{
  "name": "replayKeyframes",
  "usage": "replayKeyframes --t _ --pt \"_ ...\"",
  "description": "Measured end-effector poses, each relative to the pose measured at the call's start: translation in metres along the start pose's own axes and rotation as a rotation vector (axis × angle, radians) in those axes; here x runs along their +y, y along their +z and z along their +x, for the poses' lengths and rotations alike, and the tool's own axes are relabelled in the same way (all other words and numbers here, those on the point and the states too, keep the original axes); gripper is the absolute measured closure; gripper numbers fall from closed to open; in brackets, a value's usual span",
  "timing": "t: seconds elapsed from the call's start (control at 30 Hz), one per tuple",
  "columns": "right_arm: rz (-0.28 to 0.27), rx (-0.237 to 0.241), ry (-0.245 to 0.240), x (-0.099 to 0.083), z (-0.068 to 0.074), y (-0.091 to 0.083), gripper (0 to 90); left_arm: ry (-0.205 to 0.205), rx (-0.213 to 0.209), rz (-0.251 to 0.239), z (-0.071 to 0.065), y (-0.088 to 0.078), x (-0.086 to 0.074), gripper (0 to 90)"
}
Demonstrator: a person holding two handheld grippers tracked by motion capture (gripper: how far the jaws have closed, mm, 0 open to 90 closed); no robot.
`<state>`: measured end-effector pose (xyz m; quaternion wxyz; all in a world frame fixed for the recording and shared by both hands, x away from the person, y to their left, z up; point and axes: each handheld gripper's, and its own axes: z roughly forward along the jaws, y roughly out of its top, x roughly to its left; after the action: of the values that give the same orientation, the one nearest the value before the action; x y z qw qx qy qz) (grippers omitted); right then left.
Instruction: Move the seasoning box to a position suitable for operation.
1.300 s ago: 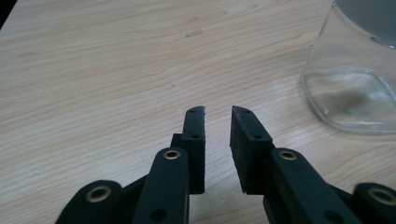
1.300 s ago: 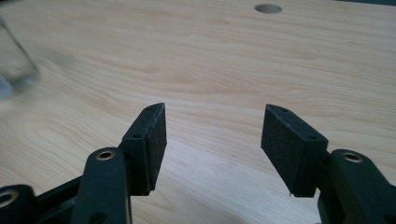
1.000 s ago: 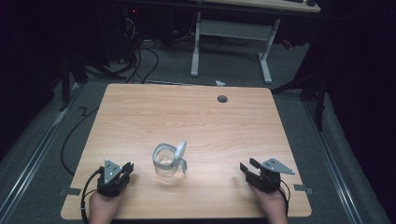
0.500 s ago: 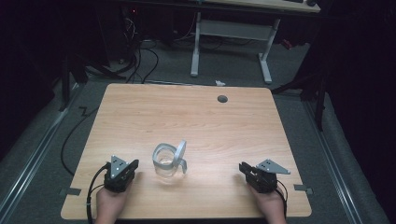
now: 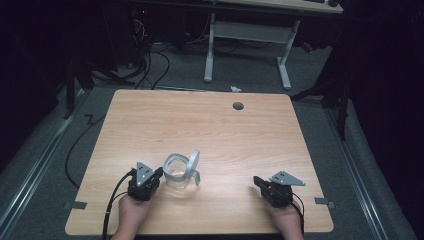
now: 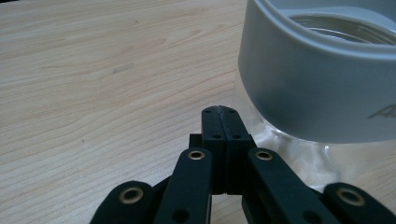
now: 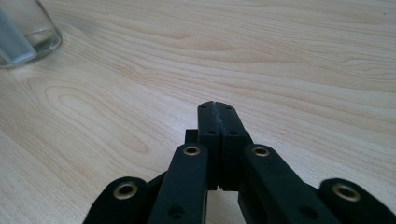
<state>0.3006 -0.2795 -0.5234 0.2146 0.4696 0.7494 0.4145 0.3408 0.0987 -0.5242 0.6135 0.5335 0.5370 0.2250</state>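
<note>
A clear glass jar with a grey collar (image 5: 178,171) stands on the wooden table (image 5: 210,130) near its front edge; its grey lid (image 5: 193,161) is flipped up on the right side. My left gripper (image 5: 157,173) is shut and empty, its tip just left of the jar. In the left gripper view the closed jaws (image 6: 219,110) point at the glass base below the grey collar (image 6: 317,88). My right gripper (image 5: 257,180) is shut and empty at the front right, well apart from the jar. The right gripper view has the jaws (image 7: 215,105) over bare wood and the jar's base (image 7: 28,32) at top left.
A round cable hole (image 5: 238,106) sits near the table's far edge. Beyond the table stand a white desk frame (image 5: 250,45) and cables on a grey floor (image 5: 150,65). Metal rails (image 5: 35,165) run along the floor at both sides.
My left gripper has moved right and forward, up to the jar. My right gripper has shifted slightly. The jar stays where it was.
</note>
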Motion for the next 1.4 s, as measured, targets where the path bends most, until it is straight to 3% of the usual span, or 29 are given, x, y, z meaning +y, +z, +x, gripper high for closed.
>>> replayKeyframes --t 0.47,0.8,1.4 --pt "-0.021 -0.016 0.011 0.000 -0.003 -0.006 90.0 -0.007 -0.002 -0.003 -0.006 -0.010 -0.004 90.0" --pt "-0.019 -0.055 0.026 0.000 -0.003 -0.003 90.0 -0.010 -0.027 0.008 -0.020 -0.021 -0.010 90.0" --pt "-0.012 -0.051 0.022 -0.002 -0.002 -0.001 90.0 -0.042 -0.122 0.061 -0.055 -0.031 -0.027 90.0"
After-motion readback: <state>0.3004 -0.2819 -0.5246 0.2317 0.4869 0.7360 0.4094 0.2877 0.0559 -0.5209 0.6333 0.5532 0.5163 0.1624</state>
